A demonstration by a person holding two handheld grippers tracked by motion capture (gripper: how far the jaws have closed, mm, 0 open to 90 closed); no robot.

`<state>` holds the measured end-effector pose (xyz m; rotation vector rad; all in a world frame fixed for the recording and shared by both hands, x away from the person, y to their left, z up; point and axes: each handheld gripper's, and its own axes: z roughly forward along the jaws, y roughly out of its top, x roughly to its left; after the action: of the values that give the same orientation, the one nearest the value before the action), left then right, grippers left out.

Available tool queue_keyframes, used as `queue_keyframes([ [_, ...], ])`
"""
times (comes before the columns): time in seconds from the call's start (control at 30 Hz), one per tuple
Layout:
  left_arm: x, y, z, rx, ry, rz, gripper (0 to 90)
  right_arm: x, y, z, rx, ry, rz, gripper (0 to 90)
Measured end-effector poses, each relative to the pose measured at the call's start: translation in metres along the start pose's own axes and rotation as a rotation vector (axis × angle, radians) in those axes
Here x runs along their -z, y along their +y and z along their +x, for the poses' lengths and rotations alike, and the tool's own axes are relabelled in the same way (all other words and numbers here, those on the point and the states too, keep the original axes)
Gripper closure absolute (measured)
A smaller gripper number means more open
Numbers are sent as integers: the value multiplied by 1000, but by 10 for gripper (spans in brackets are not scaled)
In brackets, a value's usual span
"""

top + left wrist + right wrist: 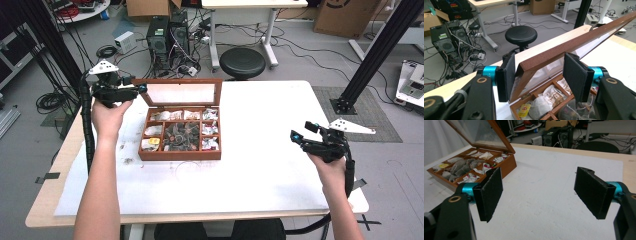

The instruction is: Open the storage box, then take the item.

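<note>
A wooden box (180, 154) sat left of centre on the white-topped desk (270, 150), its glass lid (182, 93) raised. Its compartments held tea bags (181, 136) and small packets.

The left hand-held gripper (141, 89) was at the upper left of the high view, by the lid's left corner. In the left gripper view its jaws stood apart on either side of the lid's wooden edge (554, 53); whether a pad touched the wood could not be told.

The right hand-held gripper (300, 134) hung over bare desk at the right of the high view, well apart from the box, its jaws wide open and holding nothing.

A black stool (242, 62) stood on the floor beyond the desk.
</note>
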<state>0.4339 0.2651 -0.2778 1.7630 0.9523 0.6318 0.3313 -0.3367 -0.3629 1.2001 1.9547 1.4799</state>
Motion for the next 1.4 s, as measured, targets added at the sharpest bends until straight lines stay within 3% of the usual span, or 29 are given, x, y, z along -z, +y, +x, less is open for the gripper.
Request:
queue_keyframes([
  [1.0, 3, -4, -3, -10, 0, -1, 436, -10, 6, 5, 15, 21, -4, 232],
  [1.4, 5, -4, -5, -14, 2, 11, 434, -14, 8, 9, 11, 59, 18, 256],
])
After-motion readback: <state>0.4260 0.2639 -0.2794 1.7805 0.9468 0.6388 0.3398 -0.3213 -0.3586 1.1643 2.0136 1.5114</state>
